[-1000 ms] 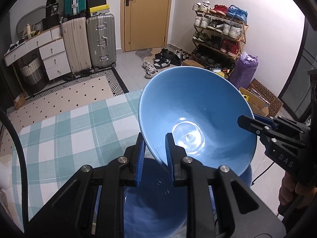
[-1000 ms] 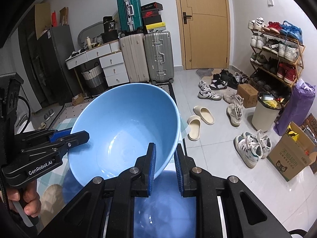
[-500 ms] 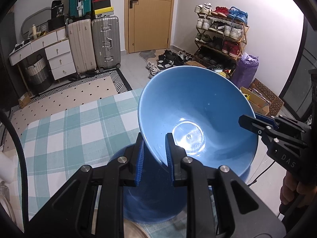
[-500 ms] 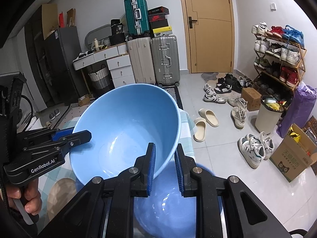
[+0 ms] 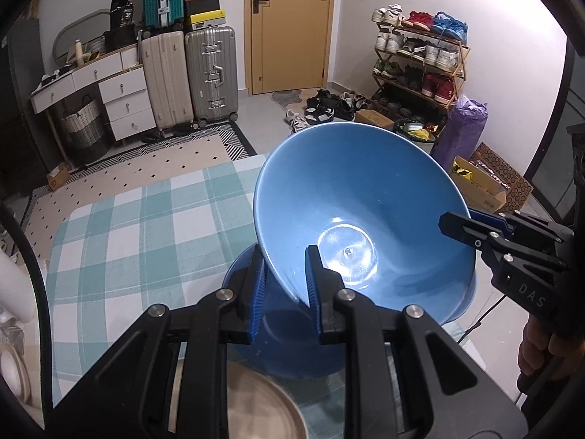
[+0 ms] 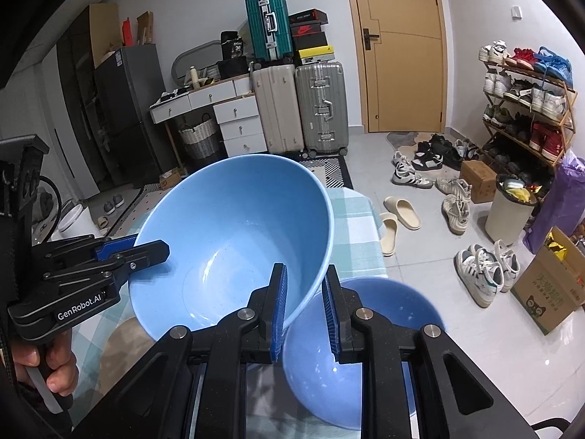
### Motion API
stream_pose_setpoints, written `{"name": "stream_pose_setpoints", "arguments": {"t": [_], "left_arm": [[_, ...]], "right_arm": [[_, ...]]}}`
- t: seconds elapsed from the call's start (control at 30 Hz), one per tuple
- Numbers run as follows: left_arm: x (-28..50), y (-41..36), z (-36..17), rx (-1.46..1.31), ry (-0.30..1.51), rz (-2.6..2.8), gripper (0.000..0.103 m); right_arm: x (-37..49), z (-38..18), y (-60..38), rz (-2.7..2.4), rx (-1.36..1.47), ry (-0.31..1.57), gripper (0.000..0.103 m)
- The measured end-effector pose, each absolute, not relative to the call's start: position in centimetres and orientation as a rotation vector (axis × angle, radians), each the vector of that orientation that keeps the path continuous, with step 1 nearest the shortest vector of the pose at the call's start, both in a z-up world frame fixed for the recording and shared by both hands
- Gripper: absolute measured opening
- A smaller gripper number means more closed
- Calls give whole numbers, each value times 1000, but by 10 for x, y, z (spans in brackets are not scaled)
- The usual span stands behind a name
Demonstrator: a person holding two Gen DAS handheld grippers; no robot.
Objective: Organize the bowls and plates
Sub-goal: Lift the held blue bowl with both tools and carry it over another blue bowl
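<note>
The left gripper (image 5: 283, 289) is pinching the near rim of a large blue bowl (image 5: 362, 219), jaws nearly closed on the thin wall. The right gripper (image 6: 303, 303) is clamping the opposite rim of that bowl the same way. Together they are holding it tilted in the air above a checked tablecloth (image 5: 120, 234). Just below it, a second blue bowl (image 6: 369, 351) is sitting upright on the table, and a beige plate (image 5: 256, 406) is lying nearer the cameras. The sorting appears to be midway: the carried bowl is not yet set down, perhaps headed for nesting in the lower one. The plate is blurred and mostly hidden behind the gripper, and the table's near edge is cut off.
</note>
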State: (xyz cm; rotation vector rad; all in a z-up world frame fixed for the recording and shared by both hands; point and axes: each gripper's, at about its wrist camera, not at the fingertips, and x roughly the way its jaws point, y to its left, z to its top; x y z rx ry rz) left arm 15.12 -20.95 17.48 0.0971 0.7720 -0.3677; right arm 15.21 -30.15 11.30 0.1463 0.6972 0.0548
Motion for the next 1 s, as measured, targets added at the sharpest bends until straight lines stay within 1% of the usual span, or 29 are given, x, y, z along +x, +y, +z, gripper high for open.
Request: {"name": "stream_pose_setpoints", "arguments": {"t": [0.57, 1.0], "left_arm": [[159, -173, 138, 77, 809, -313, 17], [173, -157, 97, 83, 858, -278, 17]], "right_arm": [[167, 80, -268, 106, 130, 754, 20], [181, 50, -245, 110, 98, 806, 20]]}}
